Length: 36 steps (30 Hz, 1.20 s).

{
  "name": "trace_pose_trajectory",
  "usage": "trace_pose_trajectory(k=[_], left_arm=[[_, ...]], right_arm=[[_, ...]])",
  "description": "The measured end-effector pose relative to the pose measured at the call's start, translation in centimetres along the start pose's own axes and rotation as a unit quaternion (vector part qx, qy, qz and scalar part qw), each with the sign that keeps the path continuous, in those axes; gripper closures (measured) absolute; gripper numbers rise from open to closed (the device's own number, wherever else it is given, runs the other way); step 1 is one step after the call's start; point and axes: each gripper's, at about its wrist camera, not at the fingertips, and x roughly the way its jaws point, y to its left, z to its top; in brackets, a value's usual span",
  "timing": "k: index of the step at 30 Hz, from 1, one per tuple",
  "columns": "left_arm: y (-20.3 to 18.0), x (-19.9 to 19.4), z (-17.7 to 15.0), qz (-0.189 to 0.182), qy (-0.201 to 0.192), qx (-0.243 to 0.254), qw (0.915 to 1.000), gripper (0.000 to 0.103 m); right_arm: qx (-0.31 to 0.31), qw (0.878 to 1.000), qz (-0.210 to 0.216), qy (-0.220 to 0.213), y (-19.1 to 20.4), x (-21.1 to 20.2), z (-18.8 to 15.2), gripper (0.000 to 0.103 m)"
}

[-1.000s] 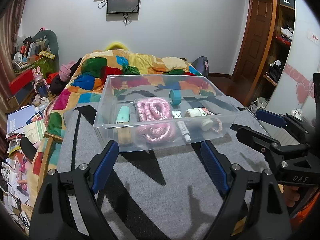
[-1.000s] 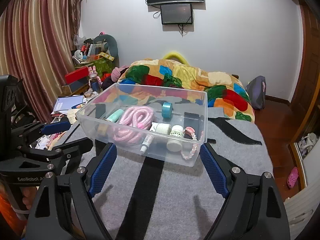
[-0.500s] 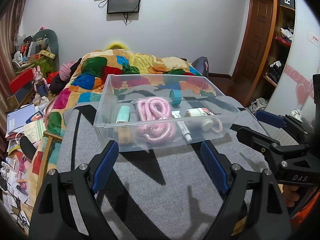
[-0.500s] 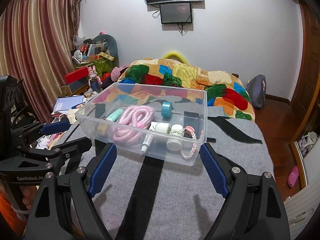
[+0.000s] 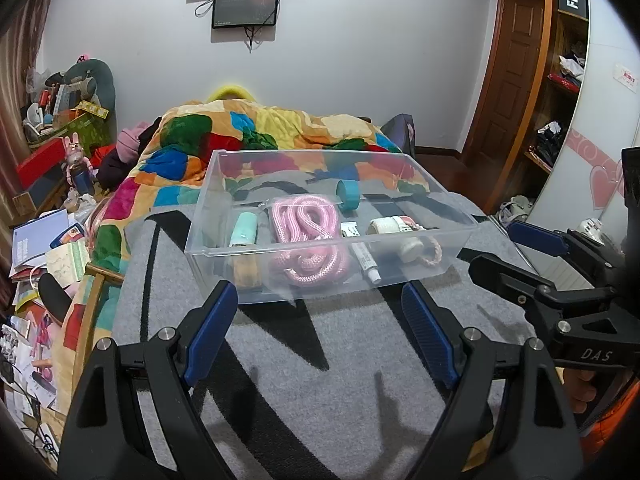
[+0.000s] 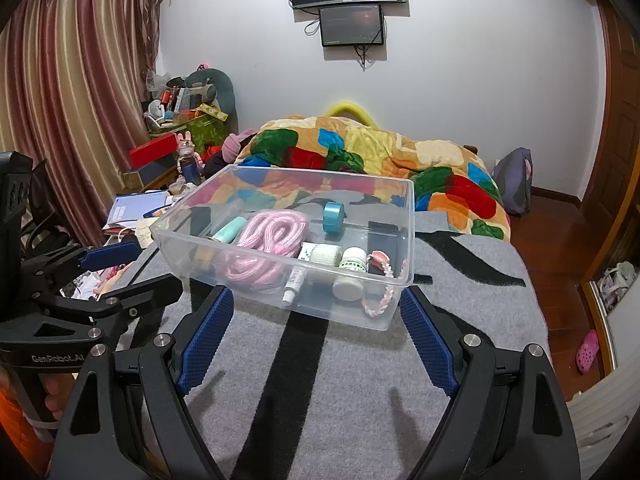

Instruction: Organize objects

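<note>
A clear plastic bin (image 5: pixel 216 258) (image 6: pixel 396 280) stands on a grey and black blanket (image 5: pixel 320 360) (image 6: pixel 320 392). It holds a pink rope (image 5: pixel 308 236) (image 6: pixel 264 248), a mint tube (image 5: pixel 243 230) (image 6: pixel 228 229), a teal tape roll (image 5: pixel 347 195) (image 6: pixel 333 213), a white tube (image 5: pixel 366 261) (image 6: pixel 294 282), a white bandage roll (image 5: pixel 386 226) (image 6: pixel 326 254), a white bottle (image 6: pixel 352 270) and a pink braided cord (image 5: pixel 434 254) (image 6: pixel 380 300). My left gripper (image 5: pixel 320 332) (image 6: pixel 120 268) is open and empty just short of the bin's near wall. My right gripper (image 6: pixel 316 336) (image 5: pixel 516 248) is open and empty beside it.
A bed with a colourful quilt (image 5: pixel 256 136) lies behind the bin. Cluttered books and boxes (image 5: pixel 44 236) sit at the left by a curtain (image 6: pixel 68 112). A wooden door (image 5: pixel 512 68) and shelves stand at the right.
</note>
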Motion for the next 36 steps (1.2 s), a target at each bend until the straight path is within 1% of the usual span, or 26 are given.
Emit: trace_pose_trajectory(k=[15,20,29,36], left_arm=[[-0.03,-0.02,0.0,-0.001,-0.001,-0.001,1.0,0.018],[-0.16,-0.32,0.15,-0.009,-0.004,-0.002,0.9999,0.018],[0.18,-0.15,0.16,-0.017,0.008,-0.016,0.9997,0.018],[-0.13,-0.17,-0.05,-0.015,0.006,-0.008,0.9998,0.018]], right_arm=[[0.001,1.0,-0.001,0.001,0.07,-0.07,-0.01,0.02],[0.001,1.0,0.0,0.0,0.07,-0.07,-0.01,0.02],[0.003,1.0,0.0,0.002,0.02,-0.08,-0.07,0.02],[0.007,1.0,0.002,0.005,-0.13,-0.09,-0.25,0.02]])
